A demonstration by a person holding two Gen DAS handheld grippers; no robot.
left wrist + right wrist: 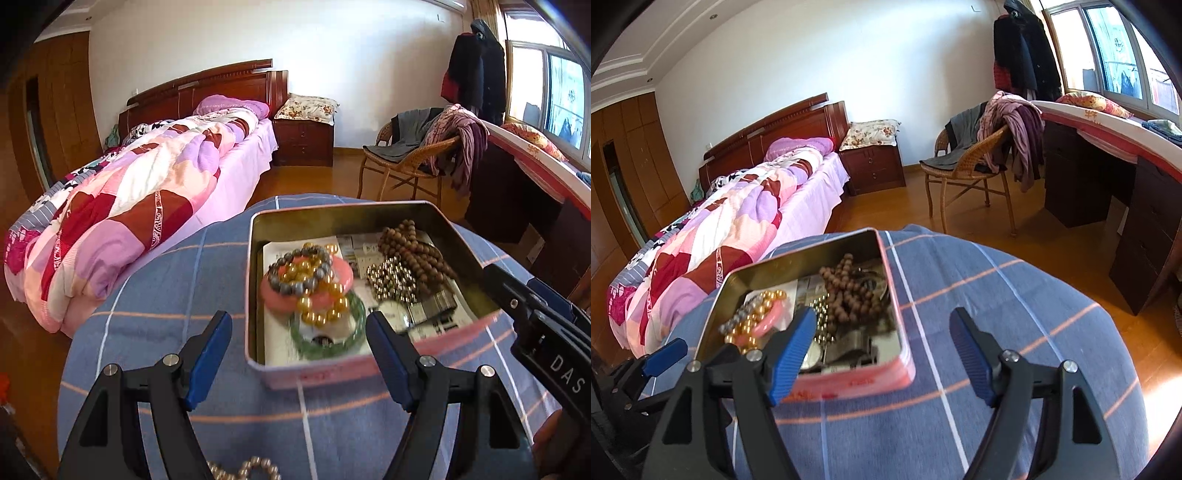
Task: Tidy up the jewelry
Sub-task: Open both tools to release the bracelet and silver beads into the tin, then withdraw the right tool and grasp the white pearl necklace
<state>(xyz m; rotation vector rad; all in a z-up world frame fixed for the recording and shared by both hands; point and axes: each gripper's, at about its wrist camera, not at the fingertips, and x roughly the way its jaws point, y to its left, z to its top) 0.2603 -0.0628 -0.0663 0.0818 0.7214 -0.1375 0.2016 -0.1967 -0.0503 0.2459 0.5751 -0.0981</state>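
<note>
Flanking pink tin (332, 369) near edge: left gripper (299, 328) spread, empty; right gripper (882, 325) likewise, seemingly clear of rim.

Light: I see bright daylight from the window (1108, 62), which is blown out white.
Glare: sun patches shine on the wood floor (1167, 387).
Blur: the jewelry in the tin (424, 212) smears.
Edges: my view curves, with dark corners.

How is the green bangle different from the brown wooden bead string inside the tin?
The green bangle is one smooth translucent ring; the brown bead string is many small opaque beads, bunched in loops. The bangle lies near the tin's front wall, the string toward the back right. Both rest inside the open tin.
</note>
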